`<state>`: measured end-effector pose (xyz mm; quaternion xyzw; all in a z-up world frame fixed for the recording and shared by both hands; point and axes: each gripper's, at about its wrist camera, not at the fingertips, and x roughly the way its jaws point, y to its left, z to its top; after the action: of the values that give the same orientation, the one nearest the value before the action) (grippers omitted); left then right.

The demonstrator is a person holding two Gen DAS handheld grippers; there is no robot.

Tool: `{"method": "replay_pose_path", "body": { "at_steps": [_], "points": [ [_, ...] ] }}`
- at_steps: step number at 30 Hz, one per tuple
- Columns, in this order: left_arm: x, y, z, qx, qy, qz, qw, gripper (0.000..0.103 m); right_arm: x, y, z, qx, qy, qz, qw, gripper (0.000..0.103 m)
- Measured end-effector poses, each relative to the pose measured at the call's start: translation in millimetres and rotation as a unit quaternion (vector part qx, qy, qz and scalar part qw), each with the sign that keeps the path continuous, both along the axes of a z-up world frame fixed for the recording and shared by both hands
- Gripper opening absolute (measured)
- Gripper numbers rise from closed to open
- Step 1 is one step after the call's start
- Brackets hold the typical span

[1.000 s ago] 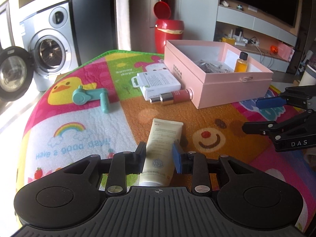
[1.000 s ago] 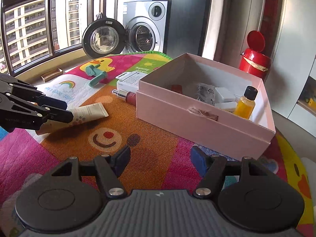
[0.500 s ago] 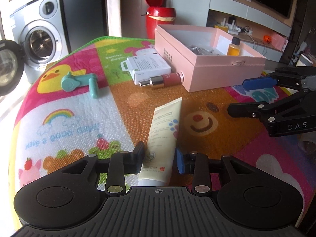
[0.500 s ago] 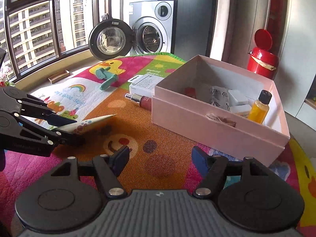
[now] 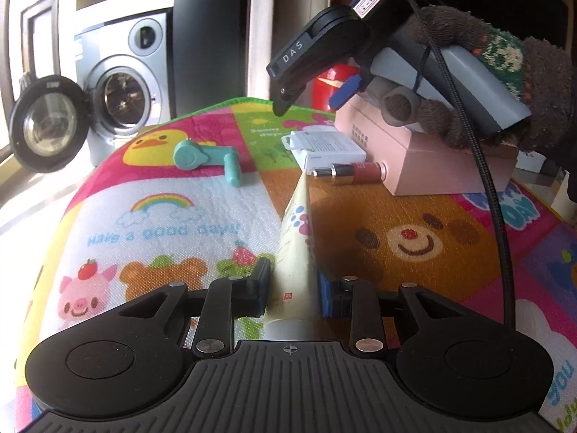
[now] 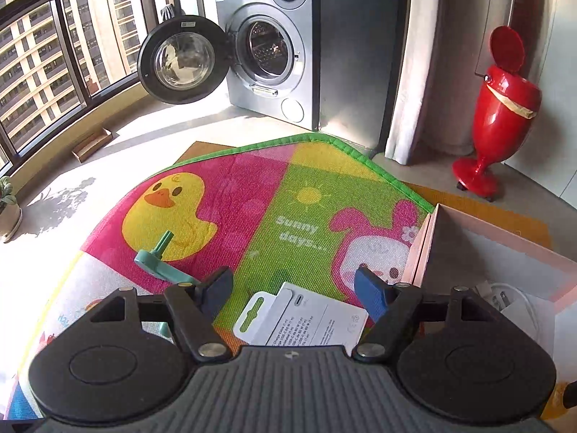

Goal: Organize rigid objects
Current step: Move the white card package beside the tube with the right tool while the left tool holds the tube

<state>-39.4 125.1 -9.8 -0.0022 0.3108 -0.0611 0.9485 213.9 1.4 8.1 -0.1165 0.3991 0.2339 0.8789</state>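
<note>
the left gripper (image 5: 293, 290) points forward over the play mat (image 5: 173, 216), its two fingers pressed against the sides of a cream tube (image 5: 296, 249) near the cap end, so the tube is pinched between them with its flat crimped tail aimed toward the white packet (image 5: 326, 146) and the red lipstick (image 5: 351, 172); whether the tail touches the mat cannot be told. the right gripper (image 6: 293, 288) is held high and tipped downward over the far part of the mat, jaws spread wide with nothing between them; the white packet lies directly below the gap. in the left view the right gripper shows from the side, gripped by a hand (image 5: 487, 83) in a brown knitted glove, a black cable hanging from it across the pink box (image 5: 432, 166). the glove and tool hide most of the box there, and its contents cannot be seen from that side; in the right view only a corner of the box is in frame, with a white cable and plug visible inside. a teal crank handle (image 5: 207, 157) lies on the duck picture, partly covered by the right gripper's left finger in the right view. readable writing: "das" on the right gripper, "have a good day!!" and "sunny days" on the mat; the packet's small print is too fine to read. beyond the mat stand a washing machine (image 6: 268, 43) with its door open and a red bin (image 6: 499, 108).
</note>
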Motion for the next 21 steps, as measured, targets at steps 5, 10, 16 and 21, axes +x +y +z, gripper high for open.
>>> {"method": "replay_pose_path", "body": {
  "at_steps": [5, 10, 16, 21],
  "points": [
    [1.8, 8.6, -0.9, -0.030, 0.000, 0.000, 0.9995, 0.032, 3.3, 13.8, -24.0, -0.039, 0.039, 0.018, 0.998, 0.054],
    [1.9, 23.2, -2.4, -0.081, 0.003, 0.000, 0.9967, 0.032, -38.9, 0.0, -26.5, -0.023, 0.067, 0.076, 0.995, 0.052],
    [0.7, 28.7, -3.2, -0.103, 0.004, 0.001, 0.9947, 0.032, -117.7, -19.8, -19.5, -0.039, 0.010, 0.166, 0.985, 0.051],
    [1.6, 25.9, -3.3, -0.091, 0.003, 0.002, 0.9958, 0.032, -182.4, -60.5, 0.5, -0.005, -0.093, 0.156, 0.983, 0.075]
  ]
}}
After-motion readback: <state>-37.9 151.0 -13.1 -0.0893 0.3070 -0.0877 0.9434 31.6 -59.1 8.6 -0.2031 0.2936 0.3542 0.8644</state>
